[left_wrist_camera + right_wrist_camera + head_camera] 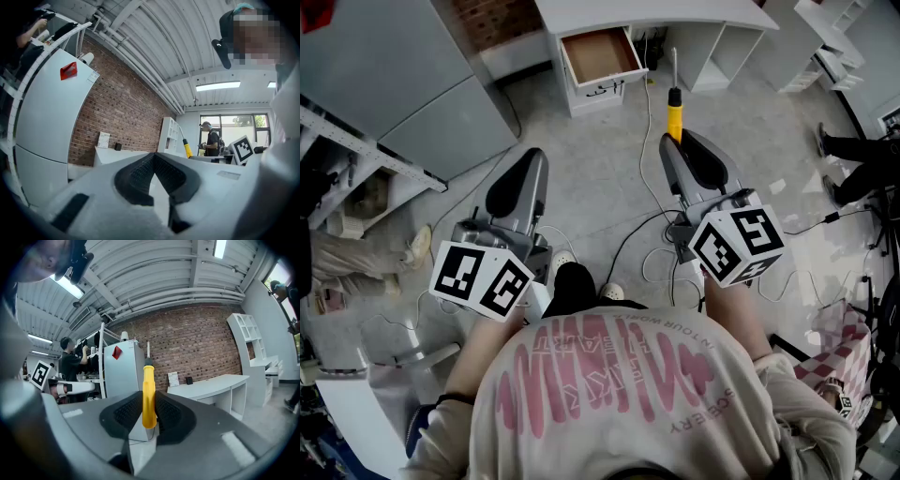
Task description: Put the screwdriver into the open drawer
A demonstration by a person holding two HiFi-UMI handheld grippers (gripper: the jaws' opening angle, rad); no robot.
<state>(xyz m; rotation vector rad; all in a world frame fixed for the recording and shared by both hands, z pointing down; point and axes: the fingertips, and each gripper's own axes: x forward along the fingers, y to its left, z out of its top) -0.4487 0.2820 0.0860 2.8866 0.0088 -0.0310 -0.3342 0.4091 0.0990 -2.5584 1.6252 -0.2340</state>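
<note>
In the head view, the open drawer juts from a white desk at the top; its bare wooden bottom shows. My right gripper is level and shut on the yellow handle of the screwdriver, whose metal shaft points toward the desk, right of the drawer. In the right gripper view the handle stands upright between the black pads of my right gripper. My left gripper is level beside it, shut and holding nothing; its pads meet at the tips. The screwdriver also shows in the left gripper view.
A tall grey cabinet stands at the left. Cables trail over the grey floor between the grippers and the desk. Another person's shoes are at the right edge, with a checkered bag nearer. White shelves stand right of the desk.
</note>
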